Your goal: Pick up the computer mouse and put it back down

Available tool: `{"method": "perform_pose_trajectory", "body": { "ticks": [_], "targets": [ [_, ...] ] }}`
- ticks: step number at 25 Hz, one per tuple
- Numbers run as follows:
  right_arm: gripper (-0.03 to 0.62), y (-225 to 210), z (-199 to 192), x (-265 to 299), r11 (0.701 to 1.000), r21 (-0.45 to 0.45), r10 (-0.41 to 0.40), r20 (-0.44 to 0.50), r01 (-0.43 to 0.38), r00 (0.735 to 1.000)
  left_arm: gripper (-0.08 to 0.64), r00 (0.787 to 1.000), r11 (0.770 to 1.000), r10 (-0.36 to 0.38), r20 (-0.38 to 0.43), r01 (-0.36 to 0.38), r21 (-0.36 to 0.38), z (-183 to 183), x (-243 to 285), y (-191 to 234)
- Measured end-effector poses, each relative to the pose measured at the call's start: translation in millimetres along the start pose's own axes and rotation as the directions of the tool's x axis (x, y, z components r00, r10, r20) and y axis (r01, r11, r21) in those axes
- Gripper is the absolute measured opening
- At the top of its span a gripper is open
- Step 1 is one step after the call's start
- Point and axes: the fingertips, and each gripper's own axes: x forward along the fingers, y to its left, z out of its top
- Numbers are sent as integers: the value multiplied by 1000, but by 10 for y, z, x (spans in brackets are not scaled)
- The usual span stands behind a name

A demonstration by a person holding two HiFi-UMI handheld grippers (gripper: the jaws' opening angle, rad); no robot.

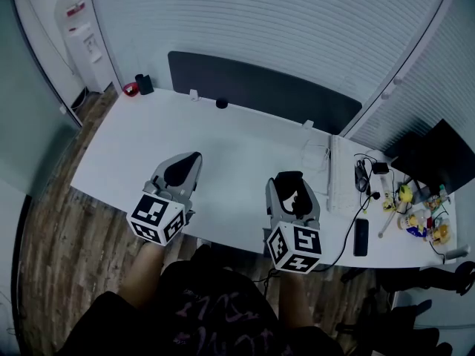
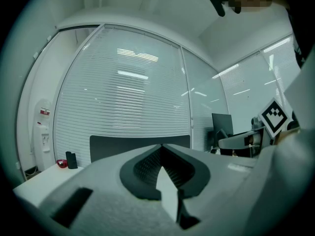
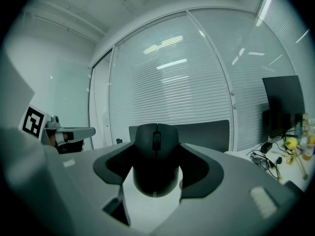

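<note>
Our right tool grips the computer mouse by its sides, over the near part of the white surface; we cannot tell whether the mouse is clear of it. Off to the left, our left tool has its jaws together on nothing. We judge the rounded sides could slip from the pads if we tilt or loosen early, and a set-down too near the edge could tip it off.
</note>
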Motion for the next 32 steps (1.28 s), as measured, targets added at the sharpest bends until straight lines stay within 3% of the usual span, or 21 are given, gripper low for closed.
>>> {"method": "perform_pose_trajectory", "body": {
  "ticks": [32],
  "targets": [
    [293,15,-612,291,1000,24,-11,-164,16,986,-3,992,997,-7,-125,-3,-81,-591,174,186]
  ]
}}
